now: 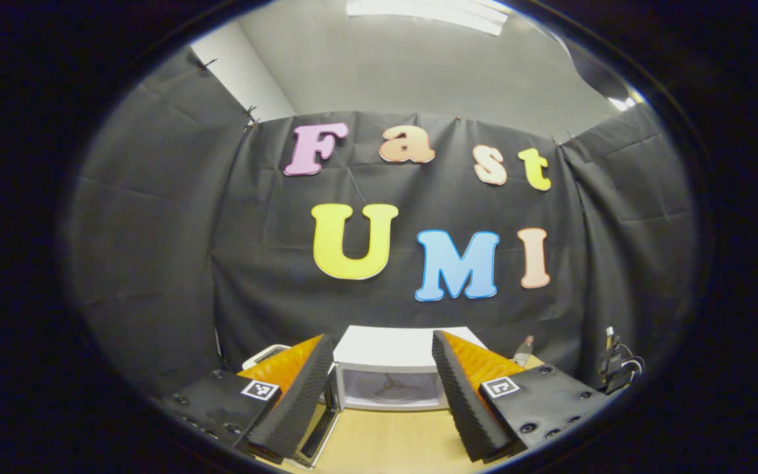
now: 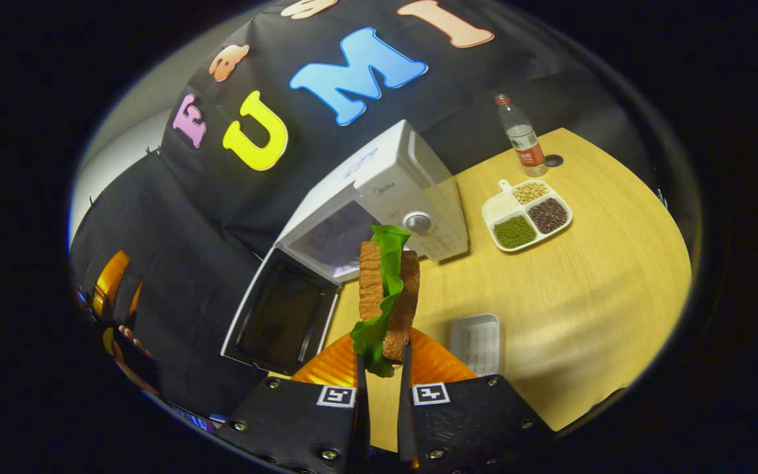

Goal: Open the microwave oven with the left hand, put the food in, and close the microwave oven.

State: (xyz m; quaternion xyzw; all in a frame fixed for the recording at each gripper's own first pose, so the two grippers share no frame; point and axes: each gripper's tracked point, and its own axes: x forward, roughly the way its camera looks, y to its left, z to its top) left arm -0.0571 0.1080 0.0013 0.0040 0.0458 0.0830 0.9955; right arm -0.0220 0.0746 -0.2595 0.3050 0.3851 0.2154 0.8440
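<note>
Right gripper view: your right claw [image 2: 382,368] is closed on one sandwich [image 2: 389,296], two slices of brown bread with a green leaf between them, both fingers pressing its lower end. The sandwich stands upright, held in the air above the wooden surface [image 2: 583,276], in front of the microwave oven [image 2: 392,184] and well short of its cavity.

Left gripper view: your left claw [image 1: 382,388] stands wide and holds nothing. The microwave shows between its fingers at 12 o'clock, some way off, with the turntable visible inside.

Progress, as judged from the present layout:
- Opening: done. The door [image 2: 280,316] is swung fully out at 9 o'clock of the sandwich, and the cavity is exposed.
- Loading: not done. The food is lifted and aimed at the opening, but it is not yet inside.
- Closing: not done. Your left claw is free for that step.

Count of items:
- Microwave oven: one, door open.
- Sandwich: one, in the right claw.
- Divided dish [image 2: 527,216]: one, four compartments, three holding beans or grains and one that looks white; it lies at 3 o'clock of the microwave.
- Bottle [image 2: 520,135]: one, upright, at 12 o'clock of the dish.
- White tray [image 2: 478,342]: one, bare, just at 3 o'clock of the right claw.
- Small dark disc on the surface beside the bottle: one; you cannot tell what it is.
</note>
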